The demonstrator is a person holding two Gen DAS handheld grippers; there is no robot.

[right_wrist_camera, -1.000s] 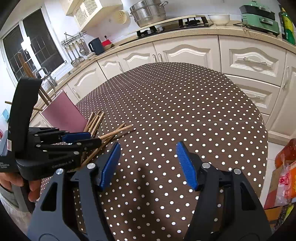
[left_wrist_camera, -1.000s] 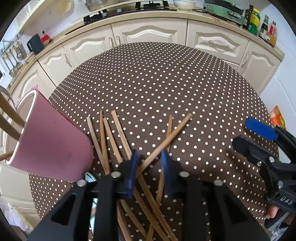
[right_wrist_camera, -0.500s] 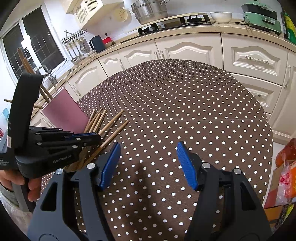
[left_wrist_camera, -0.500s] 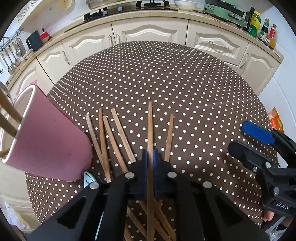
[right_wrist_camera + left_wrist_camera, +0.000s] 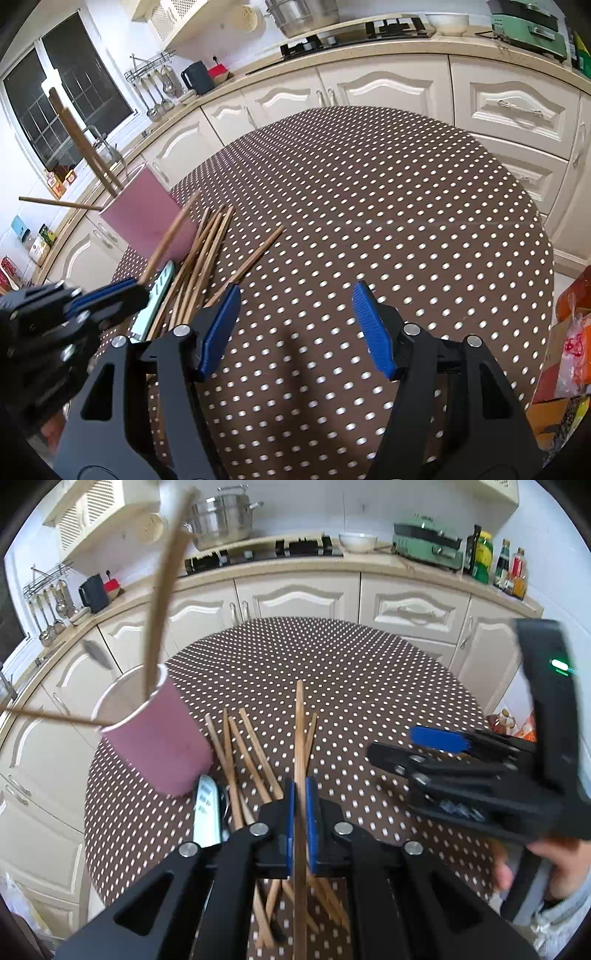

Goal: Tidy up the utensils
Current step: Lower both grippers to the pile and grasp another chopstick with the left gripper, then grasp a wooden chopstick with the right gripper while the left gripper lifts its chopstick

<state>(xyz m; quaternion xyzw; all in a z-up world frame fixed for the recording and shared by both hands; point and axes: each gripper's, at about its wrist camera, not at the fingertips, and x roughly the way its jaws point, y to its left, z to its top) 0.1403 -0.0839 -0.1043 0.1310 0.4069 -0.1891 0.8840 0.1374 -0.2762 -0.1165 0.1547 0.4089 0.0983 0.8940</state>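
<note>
My left gripper (image 5: 300,788) is shut on one wooden chopstick (image 5: 300,734), which it holds lifted off the table and pointing forward. Several loose chopsticks (image 5: 240,749) lie in a heap below it on the dotted brown tablecloth (image 5: 351,686). Left of the heap stands a pink cup (image 5: 159,746) holding a few upright chopsticks (image 5: 162,590). In the right wrist view, my right gripper (image 5: 295,317) is open with nothing between its fingers, hovering over bare cloth to the right of the heap (image 5: 207,258). The left gripper (image 5: 110,295) and its chopstick (image 5: 170,236) show in front of the cup (image 5: 147,214).
A white and teal remote-like device (image 5: 207,812) lies between the cup and the heap. Cream kitchen cabinets (image 5: 388,88) and a counter curve round the table's far side. Orange bags (image 5: 572,350) sit on the floor past the right edge.
The left jaws shut on a chopstick, turned it straight, then lifted it off the table as the hand rose and drew back. The right gripper stayed where it was, still open.
</note>
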